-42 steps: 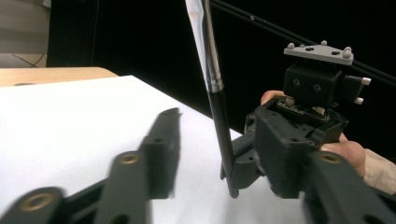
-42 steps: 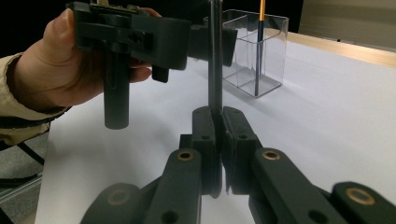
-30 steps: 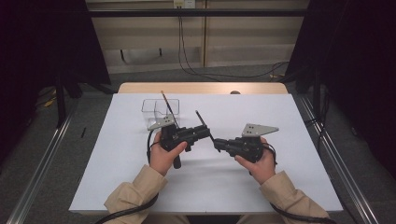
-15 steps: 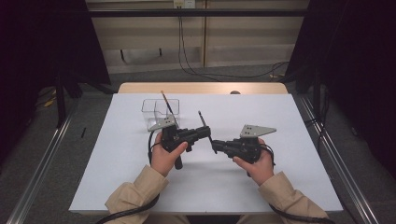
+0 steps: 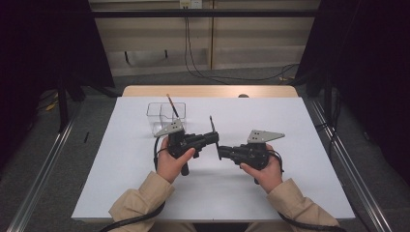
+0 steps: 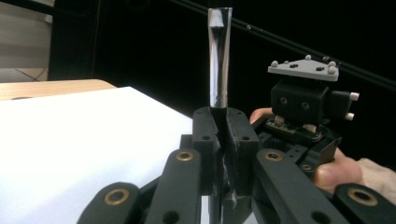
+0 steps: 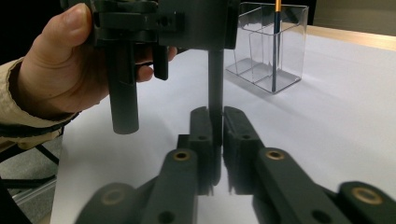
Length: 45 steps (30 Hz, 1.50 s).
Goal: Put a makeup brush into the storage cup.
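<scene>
The left gripper [image 6: 219,140] has its fingers clamped on a thin dark upright stick [image 6: 218,60], taking it over; the right gripper [image 7: 215,140] has just been easing open around its lower end, above the white counter [image 5: 121,169], near a clear plastic holder [image 5: 166,113]

On the table [image 5: 121,183], the clear holder [image 5: 166,112] with 1 brush [image 5: 171,105] stands behind the left gripper [image 5: 214,139].
</scene>
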Available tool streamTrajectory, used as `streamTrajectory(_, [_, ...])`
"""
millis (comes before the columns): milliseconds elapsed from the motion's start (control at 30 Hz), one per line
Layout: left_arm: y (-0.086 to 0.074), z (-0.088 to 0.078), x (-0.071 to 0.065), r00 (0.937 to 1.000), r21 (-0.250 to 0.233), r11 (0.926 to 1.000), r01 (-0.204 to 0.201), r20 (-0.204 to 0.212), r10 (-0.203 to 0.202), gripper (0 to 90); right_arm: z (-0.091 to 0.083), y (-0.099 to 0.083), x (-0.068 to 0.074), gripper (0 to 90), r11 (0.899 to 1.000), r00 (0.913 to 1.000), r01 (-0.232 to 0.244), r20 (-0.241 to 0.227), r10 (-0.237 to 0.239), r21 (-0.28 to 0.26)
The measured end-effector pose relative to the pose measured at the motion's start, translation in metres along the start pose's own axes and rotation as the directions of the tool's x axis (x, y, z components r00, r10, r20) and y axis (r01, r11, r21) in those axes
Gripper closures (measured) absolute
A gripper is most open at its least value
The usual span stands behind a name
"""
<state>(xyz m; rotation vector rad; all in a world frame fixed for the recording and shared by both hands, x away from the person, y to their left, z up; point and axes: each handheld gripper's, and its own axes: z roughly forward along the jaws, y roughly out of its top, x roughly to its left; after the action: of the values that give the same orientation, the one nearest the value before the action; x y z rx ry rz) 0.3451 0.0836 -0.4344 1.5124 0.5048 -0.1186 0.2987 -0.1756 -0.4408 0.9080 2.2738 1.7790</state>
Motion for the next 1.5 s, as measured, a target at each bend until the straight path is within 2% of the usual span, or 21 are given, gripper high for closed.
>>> streamTrajectory(200, [0.002, -0.004, 0.001, 0.9999, -0.006, 1.0000, -0.002, -0.017, 0.002, 83.8, -0.003, 0.001, -0.004, 48.3, 0.999, 0.9990, 0.028, 0.036, -0.026, -0.042])
streamTrajectory(333, [0.004, -0.007, 0.002, 0.9996, -0.002, 0.9999, -0.012, -0.027, 0.012, 83.8, -0.005, 0.002, -0.006, 34.2, 0.997, 0.9975, 0.049, 0.053, -0.046, -0.058])
streamTrajectory(500, [0.005, -0.009, 0.002, 0.9989, 0.004, 0.9996, -0.027, -0.039, 0.027, 83.7, -0.007, 0.002, -0.009, 21.7, 0.999, 0.9966, 0.044, 0.071, -0.041, -0.032])
streamTrajectory(700, [0.007, -0.012, 0.002, 0.9976, 0.009, 0.9989, -0.046, -0.051, 0.047, 83.7, -0.013, 0.003, -0.012, 15.3, 0.996, 0.9918, 0.078, 0.104, -0.074, -0.034])
streamTrajectory(800, [0.007, -0.013, 0.002, 0.9971, 0.009, 0.9987, -0.050, -0.056, 0.051, 83.8, -0.016, 0.004, -0.013, 13.9, 0.996, 0.9921, 0.080, 0.101, -0.075, -0.044])
streamTrajectory(1500, [0.011, -0.019, 0.002, 0.9940, 0.021, 0.9967, -0.079, -0.074, 0.080, 83.9, -0.037, -0.001, -0.024, 5.5, 0.994, 0.9860, 0.111, 0.127, -0.108, -0.016])
